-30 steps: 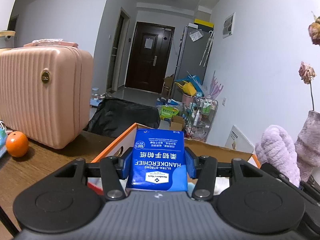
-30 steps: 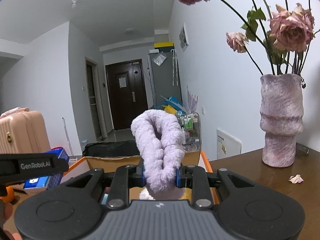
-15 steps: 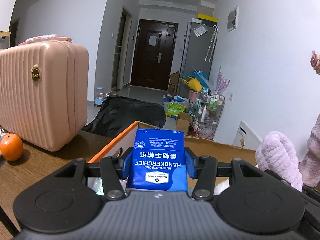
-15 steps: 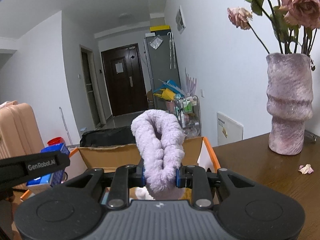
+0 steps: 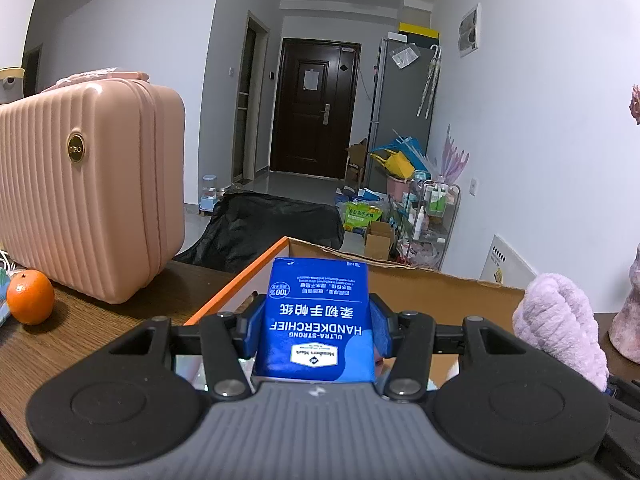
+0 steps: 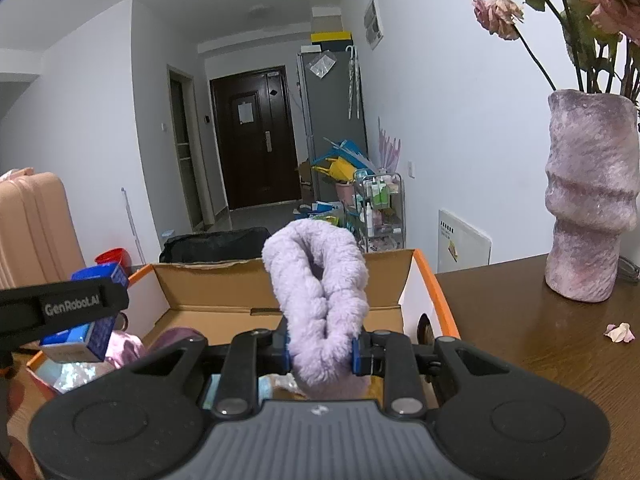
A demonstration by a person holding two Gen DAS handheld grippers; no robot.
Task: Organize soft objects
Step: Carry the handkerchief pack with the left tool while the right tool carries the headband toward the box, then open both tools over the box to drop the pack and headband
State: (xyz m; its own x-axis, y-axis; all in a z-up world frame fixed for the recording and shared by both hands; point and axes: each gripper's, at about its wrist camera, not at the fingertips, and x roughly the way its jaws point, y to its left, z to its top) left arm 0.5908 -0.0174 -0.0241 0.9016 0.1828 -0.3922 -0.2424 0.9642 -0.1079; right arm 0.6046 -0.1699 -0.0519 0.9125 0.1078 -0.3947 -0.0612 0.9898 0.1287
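The tissue pack (image 5: pixel 316 320), blue with "HANDKERCHIEF" printed on it, sits pinched between the blue pads (image 5: pixel 251 330) of the left gripper (image 5: pixel 317 330), held above the near left part of the box (image 5: pixel 400 280). In the right wrist view the same pack (image 6: pixel 86 330) shows at the left, hanging over the left end of the box (image 6: pixel 208 288) under the black body of the left gripper.

The lilac plush piece (image 6: pixel 320 304), a fluffy folded loop, stands upright in the right gripper (image 6: pixel 321 350), whose pads press into its lower sides; it is squeezed narrow there. It hangs over the near middle of the box. From the left wrist view the plush (image 5: pixel 560 328) shows at the right, beside the pack.

The box is open cardboard with an orange rim, lying on a brown wooden table (image 6: pixel 540 332). Inside it, near the left end, lie a pink soft thing (image 6: pixel 126 350) and a shiny wrapped item (image 6: pixel 76 374); what else is under the grippers I cannot tell.

Left of the box stand a pink ribbed suitcase (image 5: pixel 88 200) and an orange (image 5: pixel 30 297) on the table. Right of the box a mauve vase (image 6: pixel 590 208) holds dried roses (image 6: pixel 498 14), with a fallen petal (image 6: pixel 619 333) near it. Beyond the table a hallway runs to a dark door (image 5: pixel 316 106).
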